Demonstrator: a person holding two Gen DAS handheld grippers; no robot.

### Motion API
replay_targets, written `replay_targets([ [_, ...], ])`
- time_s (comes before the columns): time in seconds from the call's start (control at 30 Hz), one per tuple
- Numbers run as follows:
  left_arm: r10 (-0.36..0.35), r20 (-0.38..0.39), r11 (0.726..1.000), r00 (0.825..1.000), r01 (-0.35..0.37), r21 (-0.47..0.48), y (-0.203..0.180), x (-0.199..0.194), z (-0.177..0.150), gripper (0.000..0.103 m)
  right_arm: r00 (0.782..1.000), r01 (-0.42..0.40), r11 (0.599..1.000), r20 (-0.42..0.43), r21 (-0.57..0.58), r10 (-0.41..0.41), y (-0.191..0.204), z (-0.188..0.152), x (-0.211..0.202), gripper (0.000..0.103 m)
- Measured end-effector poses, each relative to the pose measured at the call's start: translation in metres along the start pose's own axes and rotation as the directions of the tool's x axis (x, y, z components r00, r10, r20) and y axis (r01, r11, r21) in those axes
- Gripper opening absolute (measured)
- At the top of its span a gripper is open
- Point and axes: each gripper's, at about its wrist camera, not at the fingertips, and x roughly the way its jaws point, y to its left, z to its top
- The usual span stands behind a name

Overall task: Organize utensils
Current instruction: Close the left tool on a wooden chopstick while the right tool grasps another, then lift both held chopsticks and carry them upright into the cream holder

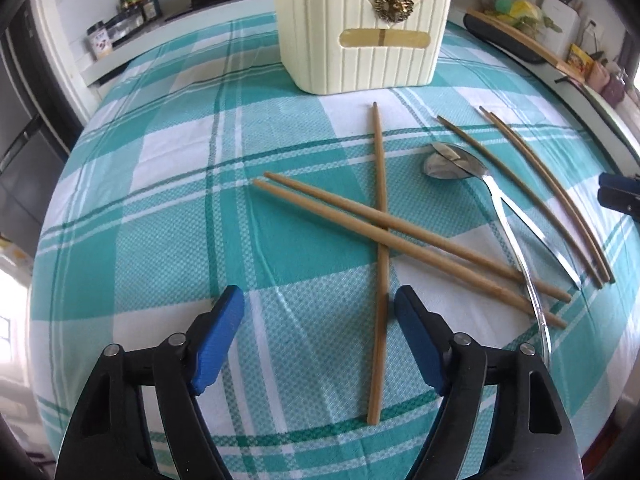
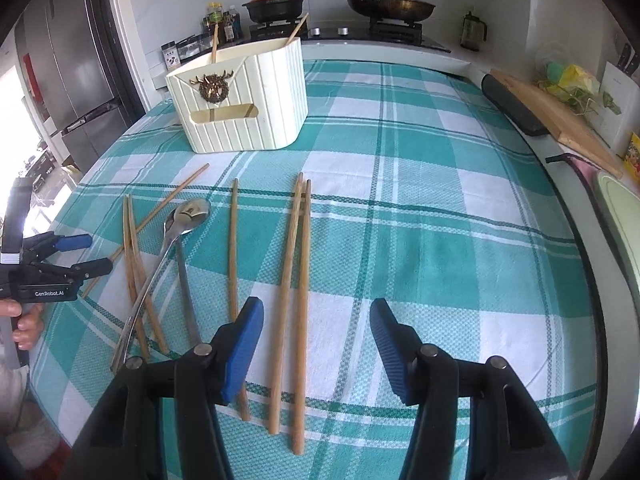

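Both tongs gape empty: left gripper (image 1: 320,328) straddles one chopstick (image 1: 380,248), right gripper (image 2: 316,344) a chopstick pair (image 2: 296,300); light, stiff, roll-prone sticks, so pinch near mid-length, judging by looks.

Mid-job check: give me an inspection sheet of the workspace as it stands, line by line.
Surface: green-and-white checked tablecloth, flat.
Job's things: cream utensil holder upright at the far side, two chopsticks already standing in it. Loose on the cloth: metal spoon, a second metal utensil beside it, a pair of chopsticks side by side, a single chopstick, three crossed chopsticks.
Clutter: nothing seen on the cloth.
Grippers: left gripper jaws open, one chopstick lying between them, not gripped; right gripper jaws open over the pair, not gripped.
Cables: nothing seen.
Surroundings: stove with pans, bottles, refrigerator, cutting board.
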Motion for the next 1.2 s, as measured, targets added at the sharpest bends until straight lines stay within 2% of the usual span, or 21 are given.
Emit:
replay_targets([
  [0.03, -0.009, -0.003, 1.000, 1.000, 0.009, 0.014, -0.003, 0.001, 0.003, 0.066, 1.000, -0.012, 1.000, -0.023, -0.001, 0.012, -0.001, 0.003, 0.007, 0.042],
  [0.1, -0.012, 0.001, 0.999, 1.000, 0.012, 0.044, -0.010, 0.003, 0.010, 0.055, 0.998, -0.026, 1.000, -0.062, -0.003, 0.026, -0.002, 0.008, 0.019, 0.034],
  [0.17, -0.011, 0.007, 0.997, 1.000, 0.010, 0.073, -0.016, 0.004, 0.016, 0.032, 0.994, -0.043, 0.999, -0.101, -0.016, 0.042, 0.000, 0.013, 0.031, 0.023],
  [0.2, -0.005, 0.008, 0.996, 1.000, 0.005, 0.083, -0.018, 0.006, 0.020, 0.026, 0.991, -0.049, 0.999, -0.123, -0.025, 0.045, 0.001, 0.014, 0.036, 0.021],
  [0.23, 0.008, 0.010, 0.996, 1.000, -0.009, 0.090, -0.021, 0.007, 0.021, 0.013, 0.989, -0.036, 0.999, -0.146, -0.037, 0.030, 0.003, 0.015, 0.042, 0.019],
  [0.27, 0.026, 0.013, 0.996, 1.000, -0.027, 0.087, -0.022, 0.007, 0.023, 0.007, 0.987, -0.022, 0.999, -0.161, -0.049, 0.013, 0.005, 0.015, 0.046, 0.016],
  [0.3, 0.050, 0.015, 0.996, 0.999, -0.051, 0.072, -0.023, 0.007, 0.023, 0.006, 0.988, -0.012, 0.998, -0.155, -0.064, 0.001, 0.007, 0.016, 0.046, 0.016],
  [0.37, 0.096, 0.018, 0.995, 0.995, -0.096, 0.016, -0.018, 0.007, 0.021, 0.005, 0.985, -0.001, 0.997, -0.170, -0.081, -0.013, 0.009, 0.016, 0.046, 0.014],
  [0.43, 0.132, 0.015, 0.990, 0.991, -0.131, -0.060, -0.010, 0.004, 0.016, 0.005, 0.985, 0.021, 0.997, -0.172, -0.079, -0.034, 0.008, 0.014, 0.045, 0.007],
  [0.63, 0.205, -0.004, 0.951, 0.979, -0.200, -0.234, 0.029, -0.013, -0.015, 0.004, 0.981, 0.102, 0.994, -0.159, -0.037, -0.106, -0.004, 0.003, 0.034, 0.007],
  [0.87, 0.247, -0.030, 0.920, 0.968, -0.245, -0.307, 0.077, -0.028, -0.052, 0.005, 0.976, 0.130, 0.990, -0.169, -0.046, -0.136, -0.014, -0.016, 0.020, 0.007],
  [0.93, 0.243, -0.029, 0.920, 0.970, -0.240, -0.311, 0.085, -0.030, -0.057, 0.005, 0.976, 0.124, 0.991, -0.174, -0.043, -0.130, -0.016, -0.019, 0.018, 0.007],
  [1.03, 0.201, -0.024, 0.933, 0.979, -0.198, -0.299, 0.092, -0.029, -0.057, 0.006, 0.978, 0.106, 0.994, -0.176, -0.029, -0.109, -0.020, -0.021, 0.016, 0.007],
  [1.1, 0.194, -0.027, 0.944, 0.981, -0.194, -0.267, 0.092, -0.028, -0.054, 0.012, 0.979, 0.088, 0.996, -0.184, -0.011, -0.089, -0.023, -0.020, 0.016, 0.007],
  [1.13, 0.194, -0.029, 0.949, 0.981, -0.195, -0.249, 0.092, -0.027, -0.052, 0.027, 0.979, 0.074, 0.997, -0.191, -0.001, -0.073, -0.025, -0.019, 0.017, 0.009],
  [1.17, 0.196, -0.033, 0.953, 0.980, -0.198, -0.228, 0.092, -0.025, -0.049, 0.041, 0.979, 0.054, 0.999, -0.200, 0.010, -0.051, -0.026, -0.017, 0.017, 0.015],
  [1.2, 0.201, -0.032, 0.956, 0.979, -0.204, -0.210, 0.092, -0.023, -0.046, 0.046, 0.977, 0.037, 0.999, -0.210, 0.017, -0.032, -0.028, -0.016, 0.018, 0.019],
])
